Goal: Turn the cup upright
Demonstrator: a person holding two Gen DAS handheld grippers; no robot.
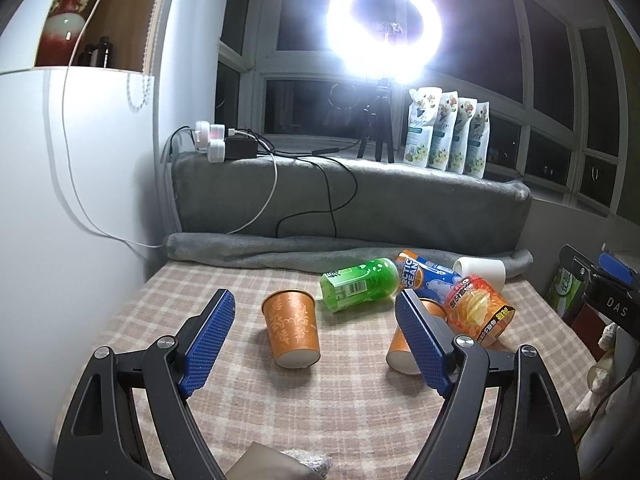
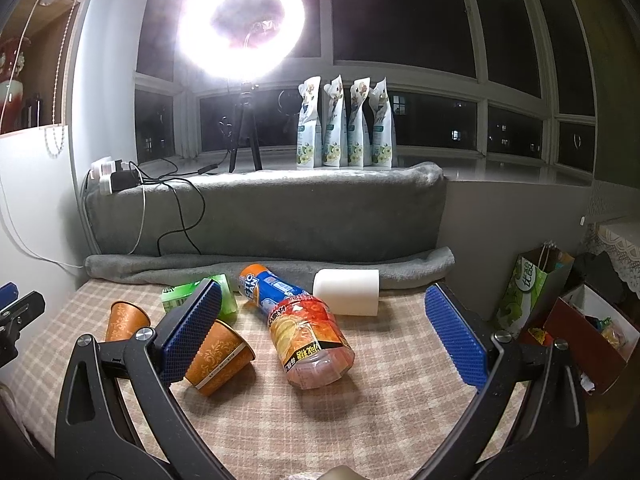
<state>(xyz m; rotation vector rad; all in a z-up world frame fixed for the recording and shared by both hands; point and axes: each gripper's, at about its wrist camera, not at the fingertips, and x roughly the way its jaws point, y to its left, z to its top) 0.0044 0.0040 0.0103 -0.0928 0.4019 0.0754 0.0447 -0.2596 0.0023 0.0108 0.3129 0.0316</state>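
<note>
Two orange paper cups lie on their sides on the checked cloth. One orange cup (image 1: 291, 330) lies between my left gripper's open fingers, its base toward me; it also shows in the right wrist view (image 2: 125, 319). The second orange cup (image 1: 404, 350) is partly hidden behind the left gripper's right finger; in the right wrist view it (image 2: 222, 356) lies beside my right gripper's left finger. A white cup (image 2: 347, 292) lies on its side at the back. My left gripper (image 1: 316, 300) and right gripper (image 2: 324, 296) are open and empty.
A green bottle (image 1: 358, 285), a blue-orange bottle (image 2: 272, 286) and a red snack jar (image 2: 310, 344) lie among the cups. A grey blanket (image 2: 264, 216) backs the table, with cables, a power strip (image 1: 212, 140), pouches (image 2: 346, 124) and a ring light (image 2: 240, 24). Bags (image 2: 576, 320) stand at right.
</note>
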